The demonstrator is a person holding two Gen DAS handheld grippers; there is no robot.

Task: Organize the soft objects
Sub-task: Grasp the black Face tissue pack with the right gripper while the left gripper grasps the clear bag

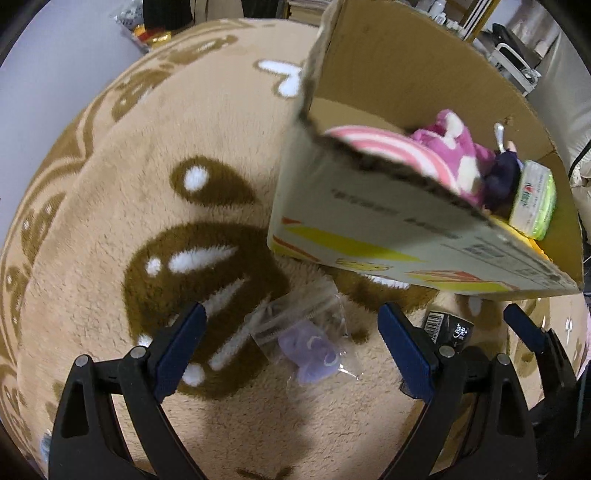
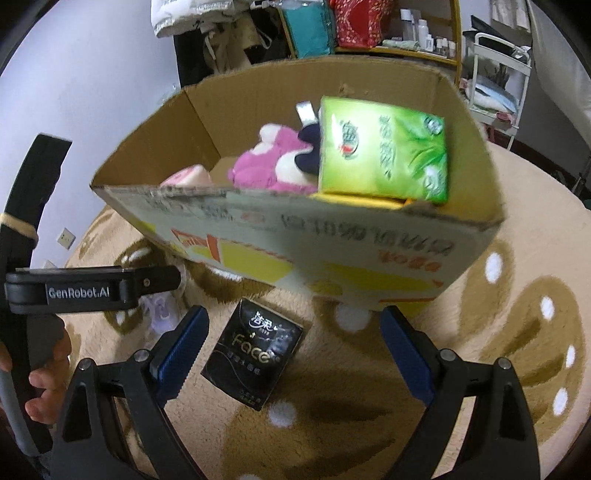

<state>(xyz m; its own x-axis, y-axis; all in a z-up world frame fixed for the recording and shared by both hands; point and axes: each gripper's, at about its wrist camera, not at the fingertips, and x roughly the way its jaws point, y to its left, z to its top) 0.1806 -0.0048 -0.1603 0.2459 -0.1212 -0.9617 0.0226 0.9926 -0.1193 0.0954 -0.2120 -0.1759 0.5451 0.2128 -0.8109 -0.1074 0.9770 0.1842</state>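
Note:
A cardboard box (image 1: 369, 229) (image 2: 332, 251) stands on a tan plush rug (image 1: 129, 147) (image 2: 517, 258). Inside lie a pink plush toy (image 1: 454, 147) (image 2: 266, 166), a dark blue soft thing (image 1: 500, 177), a pink striped item (image 1: 388, 142) and a green tissue pack (image 1: 535, 199) (image 2: 384, 151). My left gripper (image 1: 291, 332) is open over a clear bag holding a purple soft toy (image 1: 314, 350). My right gripper (image 2: 295, 332) is open over a black tissue pack (image 2: 255, 354), which also shows in the left wrist view (image 1: 448, 326).
The left gripper's body (image 2: 88, 288) and the person's hand (image 2: 40, 376) sit at the left of the right wrist view. Shelves with bags and bottles (image 2: 369, 26) and a white chair (image 2: 495, 74) stand behind the box. A grey wall (image 2: 92, 74) is at the left.

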